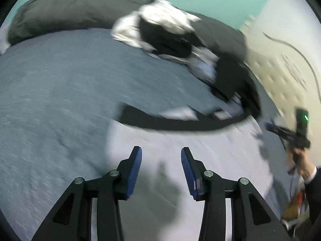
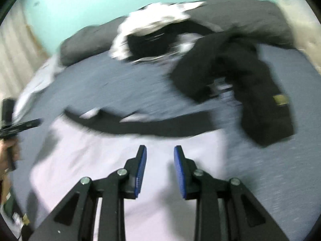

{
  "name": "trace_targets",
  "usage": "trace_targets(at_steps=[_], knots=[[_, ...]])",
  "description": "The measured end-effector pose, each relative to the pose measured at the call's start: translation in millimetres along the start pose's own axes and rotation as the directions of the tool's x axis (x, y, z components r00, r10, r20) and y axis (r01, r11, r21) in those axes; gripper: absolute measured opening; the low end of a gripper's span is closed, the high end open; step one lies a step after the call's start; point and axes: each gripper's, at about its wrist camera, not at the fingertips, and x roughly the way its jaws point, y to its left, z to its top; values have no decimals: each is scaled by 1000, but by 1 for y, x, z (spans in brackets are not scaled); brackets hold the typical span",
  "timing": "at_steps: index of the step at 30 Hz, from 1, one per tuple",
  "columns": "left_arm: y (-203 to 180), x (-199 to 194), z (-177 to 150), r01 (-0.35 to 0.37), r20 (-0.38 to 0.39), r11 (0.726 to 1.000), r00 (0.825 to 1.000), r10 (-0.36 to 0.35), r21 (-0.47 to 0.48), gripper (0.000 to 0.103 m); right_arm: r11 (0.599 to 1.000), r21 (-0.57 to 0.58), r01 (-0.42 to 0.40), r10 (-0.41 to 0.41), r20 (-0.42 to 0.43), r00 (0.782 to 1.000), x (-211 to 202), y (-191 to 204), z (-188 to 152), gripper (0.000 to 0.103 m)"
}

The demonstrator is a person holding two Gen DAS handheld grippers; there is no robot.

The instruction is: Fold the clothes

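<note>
Hovered empty over the pale garment [image 1: 180, 152] spread flat on the grey bed [image 1: 50, 100], left gripper [image 1: 161, 158] and right gripper [image 2: 160, 158] both parted wide. Lay heaped toward twelve o'clock, dark clothes [image 2: 236, 76].

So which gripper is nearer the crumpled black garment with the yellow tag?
Right. The right gripper hovers open over the pale garment, the crumpled black garment with the yellow tag just ahead-right; the left gripper sits farther left.

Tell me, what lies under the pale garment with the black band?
The grey-blue bed sheet shows around the pale garment, so it rests on that. Anything beneath its middle is covered.
</note>
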Motion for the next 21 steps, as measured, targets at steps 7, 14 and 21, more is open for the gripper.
trace_targets(at_steps=[7, 14, 21], knots=[[-64, 46, -54, 122, -126, 992, 985, -120, 10, 44, 979, -29, -202, 193, -186, 963, 38, 80, -41, 20], [-74, 89, -79, 99, -197, 995, 975, -100, -16, 43, 993, -43, -106, 88, -310, 947, 87, 84, -64, 8], [-67, 78, -75, 87, -166, 996, 982, -92, -33, 39, 1000, 18, -15, 19, -254, 967, 76, 61, -54, 7]])
